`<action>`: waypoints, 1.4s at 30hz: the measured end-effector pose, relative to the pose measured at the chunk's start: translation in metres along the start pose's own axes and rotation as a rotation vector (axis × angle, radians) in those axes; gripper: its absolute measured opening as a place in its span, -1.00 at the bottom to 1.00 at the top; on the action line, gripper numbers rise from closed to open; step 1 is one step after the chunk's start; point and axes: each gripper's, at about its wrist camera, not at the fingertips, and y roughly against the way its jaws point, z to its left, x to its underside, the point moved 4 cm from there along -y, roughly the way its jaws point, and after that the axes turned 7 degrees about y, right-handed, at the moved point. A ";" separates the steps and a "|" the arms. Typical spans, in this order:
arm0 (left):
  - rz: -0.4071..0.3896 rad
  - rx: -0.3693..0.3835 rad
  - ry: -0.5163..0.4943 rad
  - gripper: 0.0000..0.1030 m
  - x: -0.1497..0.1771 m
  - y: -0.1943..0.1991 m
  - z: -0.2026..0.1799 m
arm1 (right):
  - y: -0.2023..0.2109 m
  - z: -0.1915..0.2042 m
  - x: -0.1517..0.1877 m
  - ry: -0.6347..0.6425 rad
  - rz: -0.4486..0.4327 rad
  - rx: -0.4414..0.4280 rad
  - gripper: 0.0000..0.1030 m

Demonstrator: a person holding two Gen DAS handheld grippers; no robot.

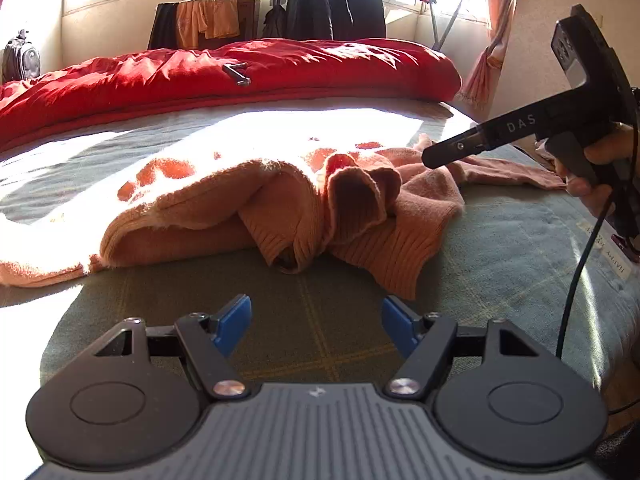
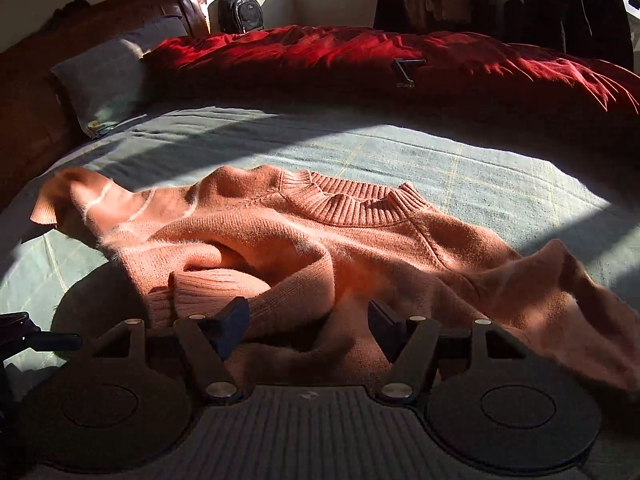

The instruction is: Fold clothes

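**On the bed: both tools spread, sweater in a heap**

At the near edge of the bed (image 2: 360, 152), the left gripper (image 1: 316, 322) hovers low over bare plaid cover, its blue pads wide apart and holding nothing. It points at the ribbed hem, probably lining up for a pinch there.

The right gripper (image 2: 308, 320) sits right over knit fabric, jaws likewise spread, nothing pinched between them. From the left view its black body shows above the far side of the garment, a hand (image 1: 596, 160) on the trigger.

The orange sweater (image 2: 304, 236) lies mid-bed, crumpled rather than flat: collar facing the red duvet (image 2: 360, 56), one sleeve flung toward the pillow (image 2: 104, 76), a cuff doubled over the front, hem bunched. Soft, fuzzy knit; likely to sag and drag when lifted.

No neat folded stack shows anywhere.
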 end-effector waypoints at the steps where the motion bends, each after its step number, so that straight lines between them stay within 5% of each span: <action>1: -0.007 0.011 -0.018 0.37 -0.004 -0.004 -0.002 | 0.010 0.000 0.008 0.003 -0.005 0.009 0.37; 4: -0.027 0.038 -0.057 0.05 -0.015 -0.016 -0.006 | 0.036 0.003 0.037 -0.017 -0.008 0.041 0.42; 12: -0.073 0.095 -0.008 0.03 -0.041 -0.051 0.001 | 0.060 0.017 0.106 -0.237 -0.026 0.090 0.45; 20: -0.153 0.137 0.062 -0.12 -0.062 -0.050 0.020 | 0.055 0.024 0.117 -0.362 -0.062 0.040 0.50; 31: -0.104 0.153 0.052 -0.11 -0.043 -0.042 0.022 | -0.001 -0.002 0.095 -0.697 -0.219 -0.344 0.58; 39: -0.077 0.121 0.082 -0.10 -0.030 -0.040 0.028 | -0.043 -0.004 0.088 -0.760 -0.230 -0.367 0.56; 42: -0.066 0.109 0.093 -0.10 -0.025 -0.039 0.030 | -0.045 -0.006 0.084 -0.751 -0.230 -0.377 0.08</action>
